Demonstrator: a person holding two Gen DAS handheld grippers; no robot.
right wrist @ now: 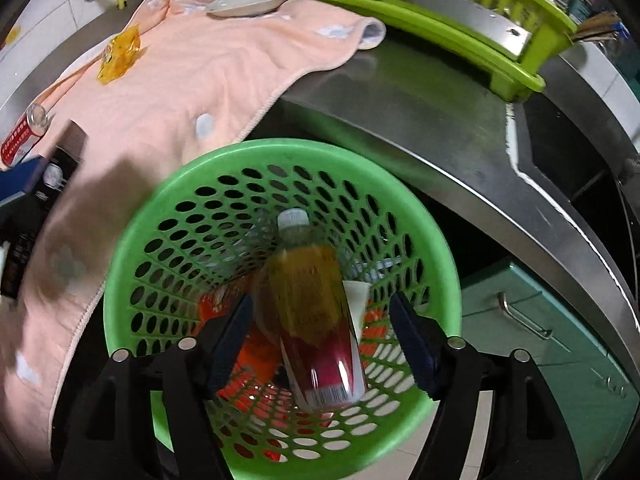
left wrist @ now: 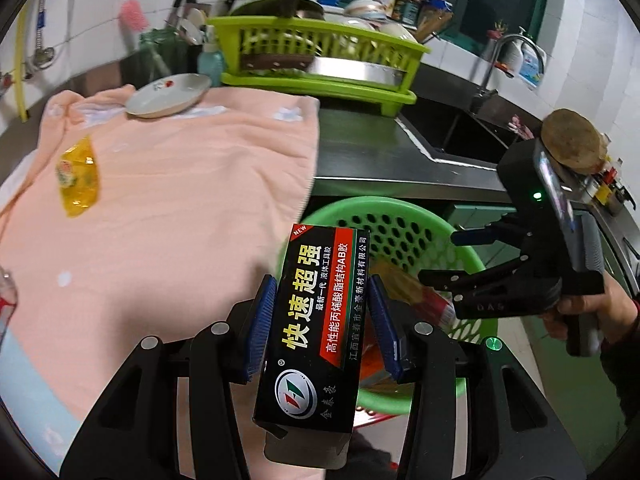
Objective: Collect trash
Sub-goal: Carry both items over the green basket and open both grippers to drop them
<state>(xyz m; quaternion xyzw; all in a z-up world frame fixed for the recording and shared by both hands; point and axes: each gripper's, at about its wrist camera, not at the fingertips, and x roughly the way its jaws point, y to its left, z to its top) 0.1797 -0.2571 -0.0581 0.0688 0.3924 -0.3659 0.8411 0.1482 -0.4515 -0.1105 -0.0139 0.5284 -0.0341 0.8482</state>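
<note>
Left gripper [left wrist: 322, 320], in its own wrist view, pinches a black glue box [left wrist: 316, 320] printed with yellow and red lettering, both blue pads [left wrist: 264, 320] flat against its long sides. Box sits upright between the fingers, over the near edge of a peach towel [left wrist: 180, 184] and the rim of a green perforated basket [left wrist: 400, 210]. On the towel, well apart from the box: a yellow wrapper [left wrist: 78, 176] to the left, a white plate [left wrist: 168, 94] at the far edge. Lime-green dish rack [left wrist: 320, 60] stands behind the plate on the steel counter [left wrist: 400, 152]. To the right, the right gripper [left wrist: 444, 256] hangs over the basket, fingers spread, a hand [left wrist: 580, 312] on its grip.

Right wrist view: right gripper [right wrist: 322, 336] points down into the green basket [right wrist: 132, 216], pads apart and clear of a bottle [right wrist: 312, 312] with a white cap, amber body and red label. Bottle lies in the basket mouth, blurred, touching neither pad. Orange-red scraps [right wrist: 256, 352] lie at the basket bottom. Towel [right wrist: 200, 80] drapes over the counter edge beside the basket; yellow wrapper [right wrist: 120, 54] and plate [right wrist: 252, 0] lie on it. A red-labelled bottle [right wrist: 24, 136] lies at the left edge.
</note>
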